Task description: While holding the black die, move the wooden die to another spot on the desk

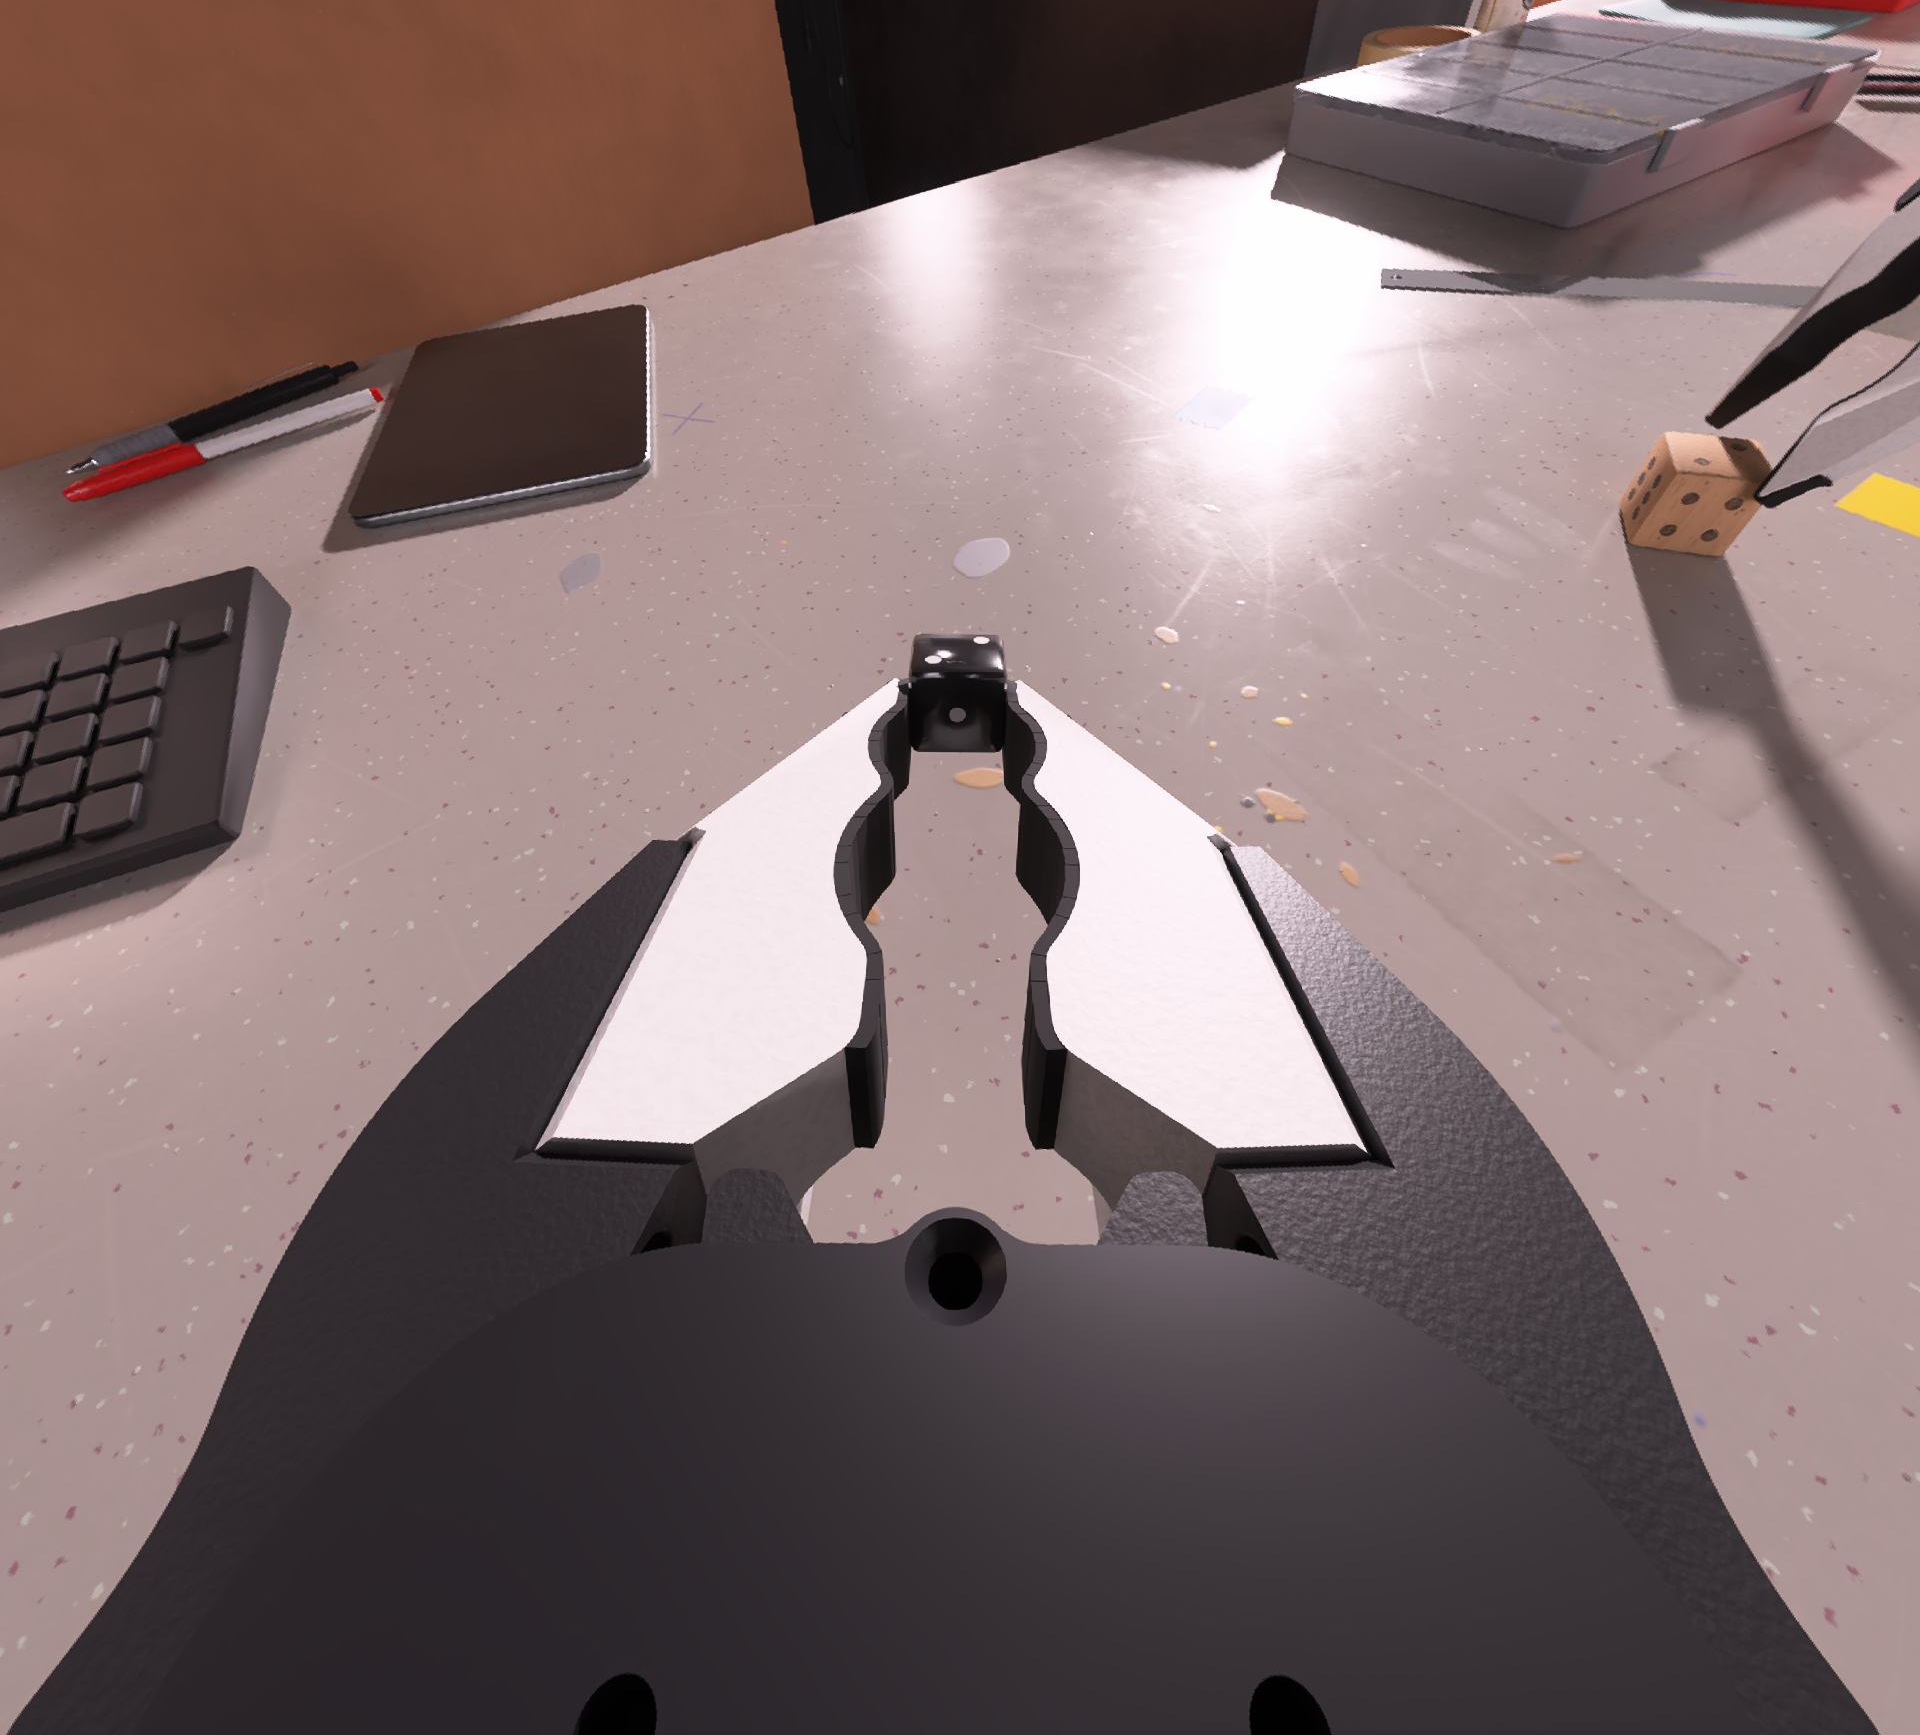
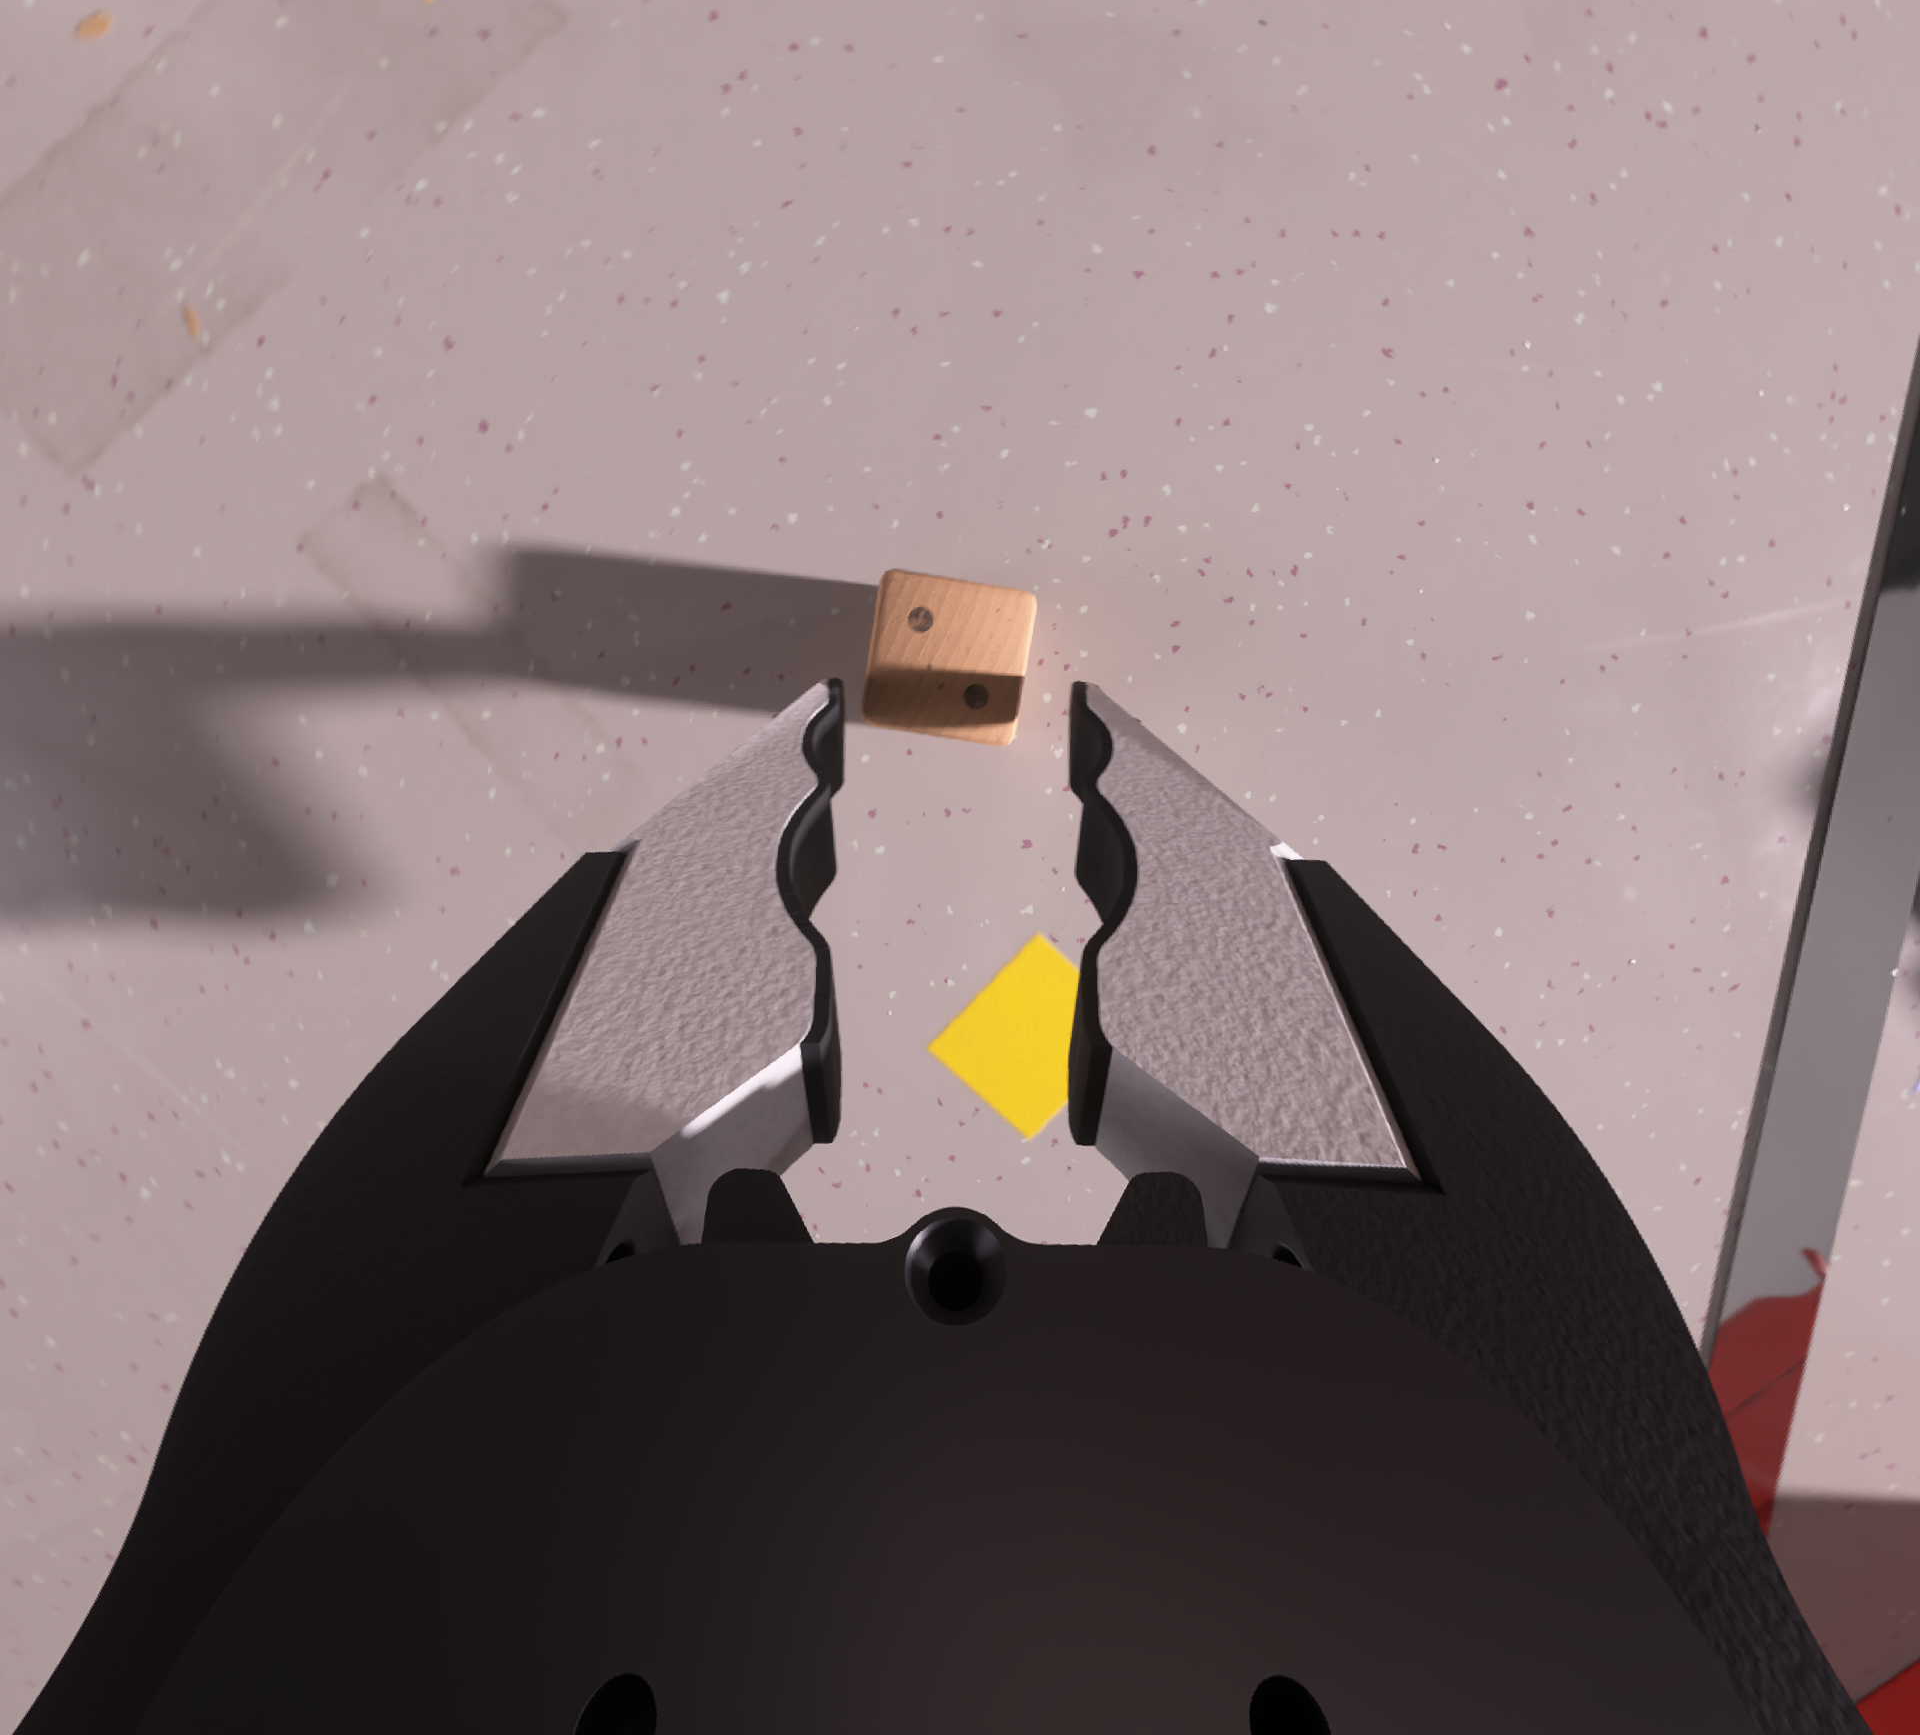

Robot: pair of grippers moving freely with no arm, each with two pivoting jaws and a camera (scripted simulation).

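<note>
The left gripper (image 1: 956, 698) pinches the black die (image 1: 957, 693) at its fingertips, above the desk (image 1: 1039, 397). The right gripper (image 2: 956, 709) has its fingers spread, tips just short of the wooden die (image 2: 951, 657), which sits on the desk beyond a yellow patch (image 2: 1008, 1031).

Left view looks low across desk (image 1: 1039, 397); right looks steeply down, closer.

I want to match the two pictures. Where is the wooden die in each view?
Left wrist view: wooden die at the right edge, on the desk, under the right hand-held gripper.
Right wrist view: wooden die at the centre, just beyond the open fingertips.
Shared landmark: the yellow tape patch beside the die.
</note>
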